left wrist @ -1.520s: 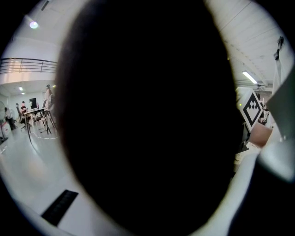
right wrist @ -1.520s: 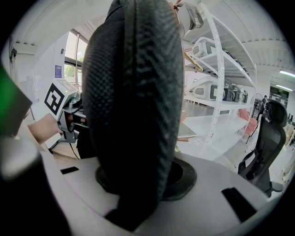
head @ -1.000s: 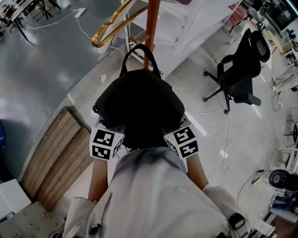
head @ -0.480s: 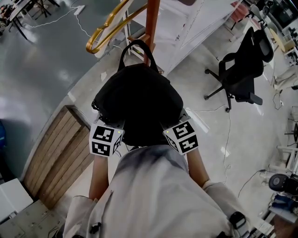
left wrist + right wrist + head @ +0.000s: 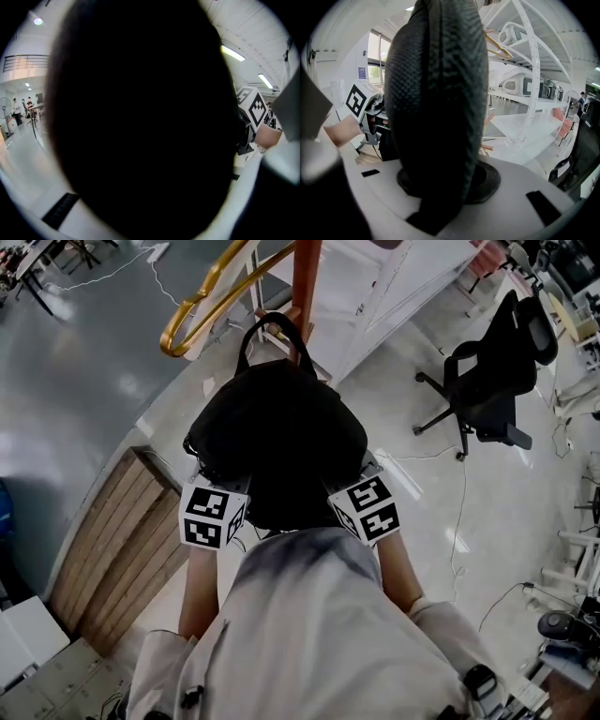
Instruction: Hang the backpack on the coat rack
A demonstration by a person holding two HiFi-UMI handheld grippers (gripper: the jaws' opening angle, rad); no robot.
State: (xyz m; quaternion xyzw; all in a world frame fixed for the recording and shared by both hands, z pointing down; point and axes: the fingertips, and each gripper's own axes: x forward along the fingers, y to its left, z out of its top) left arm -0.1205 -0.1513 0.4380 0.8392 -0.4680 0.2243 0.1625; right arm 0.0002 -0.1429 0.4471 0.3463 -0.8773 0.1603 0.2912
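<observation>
A black backpack [image 5: 277,437] hangs in the air between my two grippers, in front of the person's chest. Its handle loop [image 5: 270,326] points at the coat rack's orange pole [image 5: 306,277], just left of it. A golden hook arm [image 5: 202,304] sticks out to the left of the pole. My left gripper [image 5: 221,491] and right gripper [image 5: 360,482] clamp the bag's lower sides, with their fingertips hidden under the fabric. Black fabric [image 5: 140,122] fills the left gripper view. In the right gripper view a fold of the backpack [image 5: 438,103] stands pinched in the right gripper [image 5: 440,187].
A black office chair [image 5: 492,371] stands on the floor at the right. A wooden pallet [image 5: 117,540] lies at the left, with white boxes [image 5: 28,643] beside it. White shelving [image 5: 384,282] rises behind the rack. Cables [image 5: 459,521] trail over the floor.
The backpack and both grippers have shifted slightly forward toward the rack. The handle loop sits higher in the picture and closer to the orange pole. Both grips look the same.
</observation>
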